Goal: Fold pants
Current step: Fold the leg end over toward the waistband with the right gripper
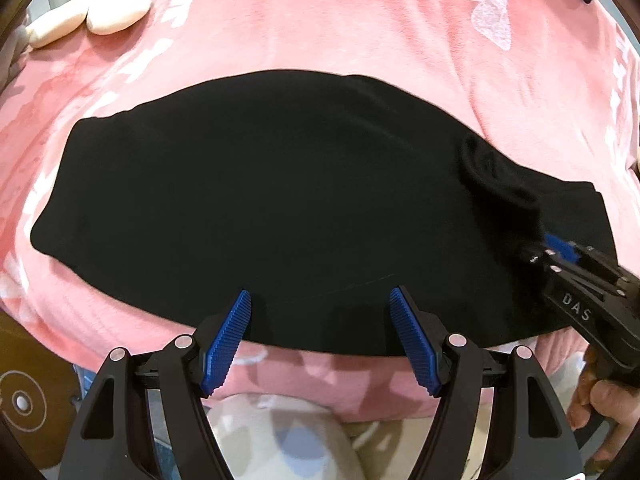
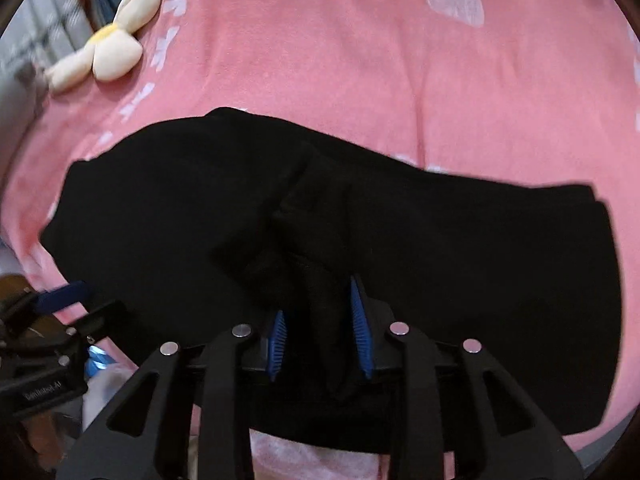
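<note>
Lying across the near edge of the pink plush blanket (image 1: 320, 32): black knit pants (image 1: 260, 200), flattened, part folded. Right gripper (image 2: 320, 320) clamps a bunched ridge of cloth, likely to carry it over. Left gripper (image 1: 320, 328), jaws spread and empty, hovers at the near hem. Cream flower-shaped plush toy (image 2: 108, 44) at far-left corner.

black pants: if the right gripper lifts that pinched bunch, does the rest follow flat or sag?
Likely sags: the black pants already bunch into soft ridges where the right gripper pinches them. Probably light; the fold stands up unaided. The plush pink blanket may drag the cloth rather than let it slide.
</note>
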A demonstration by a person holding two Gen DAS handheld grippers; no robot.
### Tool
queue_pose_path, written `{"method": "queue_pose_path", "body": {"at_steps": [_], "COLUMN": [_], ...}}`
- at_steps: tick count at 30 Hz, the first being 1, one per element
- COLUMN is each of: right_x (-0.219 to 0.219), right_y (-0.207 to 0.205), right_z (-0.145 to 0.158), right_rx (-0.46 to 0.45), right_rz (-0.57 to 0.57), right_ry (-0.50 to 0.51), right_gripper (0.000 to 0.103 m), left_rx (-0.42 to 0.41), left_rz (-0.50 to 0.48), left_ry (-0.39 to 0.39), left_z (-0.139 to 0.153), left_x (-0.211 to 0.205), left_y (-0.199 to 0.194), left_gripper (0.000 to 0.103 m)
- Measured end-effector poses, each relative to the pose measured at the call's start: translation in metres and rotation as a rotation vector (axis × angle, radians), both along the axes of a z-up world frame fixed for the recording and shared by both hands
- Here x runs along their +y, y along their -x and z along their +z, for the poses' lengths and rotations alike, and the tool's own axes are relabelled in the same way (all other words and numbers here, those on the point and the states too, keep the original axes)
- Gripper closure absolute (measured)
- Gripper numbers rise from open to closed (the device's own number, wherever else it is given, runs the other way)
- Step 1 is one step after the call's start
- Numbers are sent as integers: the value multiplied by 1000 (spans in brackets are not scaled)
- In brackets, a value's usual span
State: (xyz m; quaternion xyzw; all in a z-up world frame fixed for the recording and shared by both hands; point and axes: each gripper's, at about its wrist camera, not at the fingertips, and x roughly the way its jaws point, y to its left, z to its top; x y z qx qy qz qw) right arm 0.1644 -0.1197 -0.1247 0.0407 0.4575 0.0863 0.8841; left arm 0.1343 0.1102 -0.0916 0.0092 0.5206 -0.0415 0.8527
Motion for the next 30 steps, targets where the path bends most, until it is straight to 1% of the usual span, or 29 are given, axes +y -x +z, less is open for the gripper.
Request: {"method": "queue_pose_path", "body": {"at_steps": [1,3,5,7,8,9,11,14,15,17,18,19,20,21,22,23,26,28,30], "right_x": [0,-1,5,6,5,2,4,9,12,19,23,25,28,31,33,33,35,35,35], "right_y": [1,5,4,-6,-9,-7,0,3,1,-8,-11,-7,-1,3,10,13,19,18,17], "right_z": [7,23,27,14,2,-1,4,20,21,8,-1,1,5,10,17,22,33,36,37], "right_rx": [3,-26,-37,12,48,43,23,-24,-34,9,39,19,1,-10,-37,-51,-74,-78,-80], "right_rz": [-6,-14,-5,8,2,-15,-21,-27,-21,2,9,8,14,25,29,34,41,45,44], "right_ry": [3,-38,-34,6,-3,-20,-33,-55,-54,-30,9,19,36,45,39,22,-19,-33,-44], "right_gripper": [73,73,73,73,74,76,80,80,74,63,63,62,59,52,49,50,50,50,49], "left_rx": [0,5,10,11,9,7,-2,-18,-12,4,1,-11,-38,-61,-71,-75,-43,-37,-25], "left_rz": [1,2,6,5,3,-2,-18,-9,1,19,24,28,36,47,66,110,218,267,295], "left_ry": [0,4,12,17,17,19,23,21,22,34,47,53,57,63,67,71,67,72,112], "left_z": [-1,-3,-5,-5,-4,-3,-1,-1,-3,-7,-6,-4,2,6,7,9,4,2,0], "left_x": [1,5,6,8,7,8,11,21,22,28,32,36,44,53,61,76,108,124,139], "left_y": [0,1,1,3,3,3,4,2,3,-1,-2,-3,-2,-1,0,-1,-9,-12,-13], "left_gripper": [33,33,33,33,33,33,33,31,31,31,31,31,31,30,29,28,28,28,29]}}
